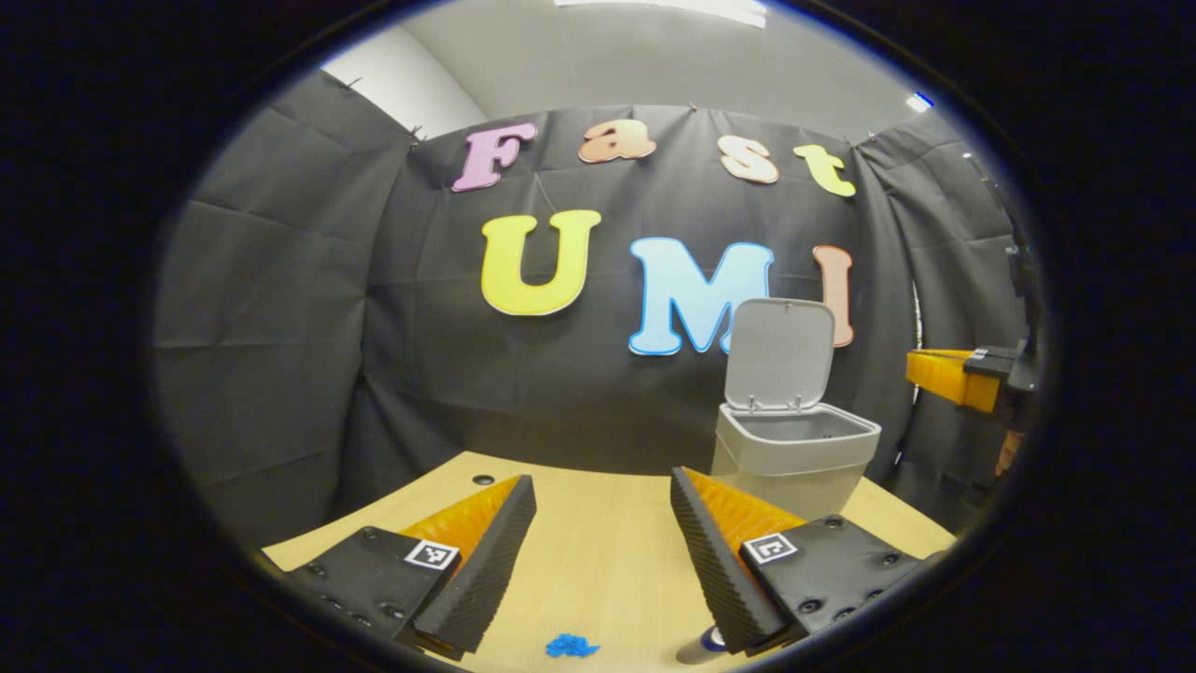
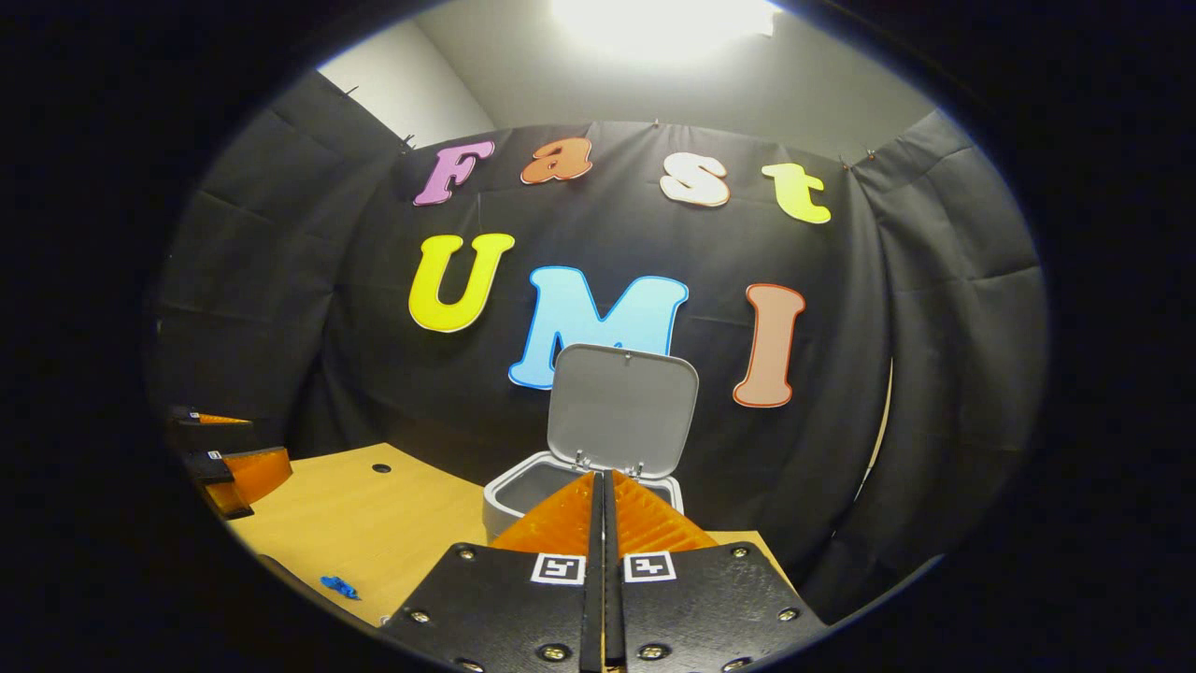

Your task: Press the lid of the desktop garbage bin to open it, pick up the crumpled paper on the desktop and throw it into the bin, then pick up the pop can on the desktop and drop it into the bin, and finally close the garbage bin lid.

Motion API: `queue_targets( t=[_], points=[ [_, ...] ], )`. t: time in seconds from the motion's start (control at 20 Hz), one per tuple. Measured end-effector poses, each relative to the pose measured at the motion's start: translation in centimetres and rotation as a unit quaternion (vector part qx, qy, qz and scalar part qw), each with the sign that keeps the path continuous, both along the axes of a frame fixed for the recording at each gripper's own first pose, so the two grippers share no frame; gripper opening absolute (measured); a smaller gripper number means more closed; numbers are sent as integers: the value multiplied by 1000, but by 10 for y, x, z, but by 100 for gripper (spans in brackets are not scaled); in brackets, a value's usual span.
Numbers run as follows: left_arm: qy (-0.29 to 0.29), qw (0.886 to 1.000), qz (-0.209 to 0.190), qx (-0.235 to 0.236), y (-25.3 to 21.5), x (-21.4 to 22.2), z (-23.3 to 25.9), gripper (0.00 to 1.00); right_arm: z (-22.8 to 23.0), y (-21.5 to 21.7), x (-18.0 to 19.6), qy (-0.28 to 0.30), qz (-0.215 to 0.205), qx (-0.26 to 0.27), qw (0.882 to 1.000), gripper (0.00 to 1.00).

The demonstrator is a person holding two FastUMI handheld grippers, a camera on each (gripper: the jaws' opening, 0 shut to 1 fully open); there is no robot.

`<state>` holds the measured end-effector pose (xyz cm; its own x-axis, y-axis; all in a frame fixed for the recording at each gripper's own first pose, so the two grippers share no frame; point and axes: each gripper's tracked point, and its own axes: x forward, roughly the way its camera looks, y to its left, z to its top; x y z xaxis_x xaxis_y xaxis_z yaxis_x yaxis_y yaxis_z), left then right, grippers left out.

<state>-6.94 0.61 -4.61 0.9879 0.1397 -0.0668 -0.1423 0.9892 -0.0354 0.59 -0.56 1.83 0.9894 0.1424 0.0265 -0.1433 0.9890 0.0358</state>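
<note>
The grey desktop bin (image 1: 794, 453) stands at the table's far right with its lid (image 1: 780, 355) swung up. A blue crumpled paper (image 1: 572, 645) lies on the wood close below my left gripper (image 1: 601, 479), which hovers open with nothing between its fingers. Beside the paper, the pop can (image 1: 701, 647) peeks out from under one finger, mostly hidden. My right gripper (image 2: 598, 477) is shut on nothing, its tips right in front of the open bin (image 2: 523, 491) below the raised lid (image 2: 621, 411). The paper (image 2: 339, 587) lies off to its left.
The light wooden table (image 1: 598, 561) has a small round hole (image 1: 483, 479) near its back edge. Black cloth walls close in behind and beside it. The right gripper (image 1: 962, 379) shows right of the bin; the left gripper (image 2: 234, 472) shows over the table's left side.
</note>
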Motion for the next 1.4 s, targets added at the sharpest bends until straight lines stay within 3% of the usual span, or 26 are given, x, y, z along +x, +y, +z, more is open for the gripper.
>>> queue_targets(
  t=[0.35,0.5,0.55,0.65,0.8,0.85,0.9,1.0,1.05,1.4],
  points=[
    [58,996,-53,42,8,-19,-70,97,8,14,-29,7,-25,36,999,1],
    [88,992,-75,43,17,-27,-103,97,11,17,-42,5,-56,42,998,4],
    [99,991,-82,41,21,-29,-114,95,12,19,-46,6,-65,42,997,14],
    [118,988,-97,30,27,-30,-134,98,14,19,-53,5,-86,36,996,24],
    [147,983,-111,20,34,-29,-164,97,19,26,-61,3,-100,27,995,34],
    [155,981,-112,17,36,-27,-172,97,20,25,-62,4,-103,30,994,47],
    [162,980,-113,13,38,-26,-178,97,21,25,-64,4,-104,35,994,47],
    [184,975,-121,11,35,-25,-197,95,21,30,-65,7,-99,42,994,65],
    [199,972,-123,12,35,-23,-208,97,22,29,-66,7,-101,43,994,87],
    [283,953,-110,-11,39,-15,-283,98,21,18,-65,9,-118,42,992,91]
  ],
)
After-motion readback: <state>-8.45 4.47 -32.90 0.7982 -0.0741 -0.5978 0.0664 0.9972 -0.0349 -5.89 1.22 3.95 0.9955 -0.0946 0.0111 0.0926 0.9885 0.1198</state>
